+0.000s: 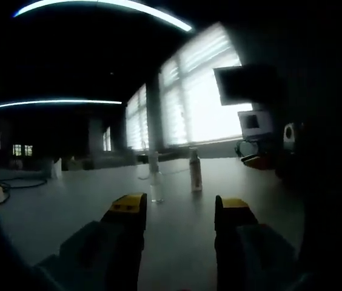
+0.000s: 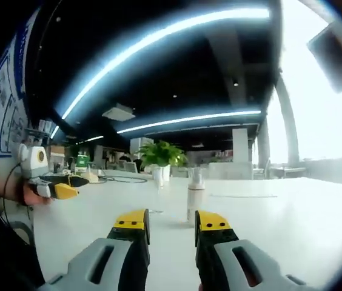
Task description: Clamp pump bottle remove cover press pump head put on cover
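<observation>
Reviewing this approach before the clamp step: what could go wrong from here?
1. The bottle is tall, narrow and free-standing; if the open right gripper closes off-centre it could tip.
2. In the left gripper view a clear bottle stands beside the other bottle, so the open left gripper might go for the wrong one.
3. That view is dark against bright windows, making the cover hard to judge.

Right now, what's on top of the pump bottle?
A clear cover sits on top of the pump bottle, seen ahead of the right tongs. The pump head under it is too blurred to make out.
</observation>
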